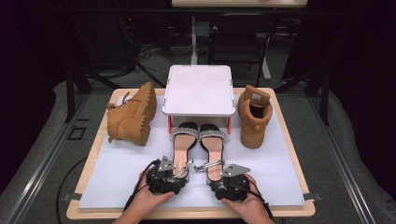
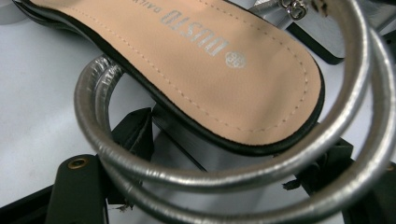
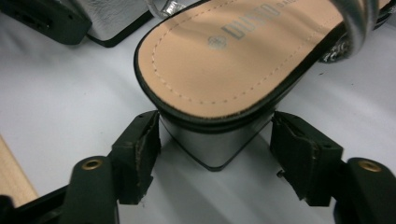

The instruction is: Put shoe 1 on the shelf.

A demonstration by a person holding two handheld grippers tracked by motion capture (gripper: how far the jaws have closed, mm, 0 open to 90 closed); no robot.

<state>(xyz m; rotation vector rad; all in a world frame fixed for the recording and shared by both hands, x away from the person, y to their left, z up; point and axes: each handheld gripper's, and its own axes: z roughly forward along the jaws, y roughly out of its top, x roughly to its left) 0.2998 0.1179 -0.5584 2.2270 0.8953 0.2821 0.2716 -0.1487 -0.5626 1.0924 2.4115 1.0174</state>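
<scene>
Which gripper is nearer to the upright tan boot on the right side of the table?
Right. The right gripper sits at the right sandal's heel, below the upright boot; the left gripper is farther left, at the left sandal.

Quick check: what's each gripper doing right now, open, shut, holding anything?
Left gripper: open, jaws either side of the left sandal's heel, not clamped.
Right gripper: open, pads clear of the right sandal's heel.

Two tan boots [image 1: 132, 115], white raised stand [image 1: 199, 91], black chair [image 1: 240, 37]
</scene>
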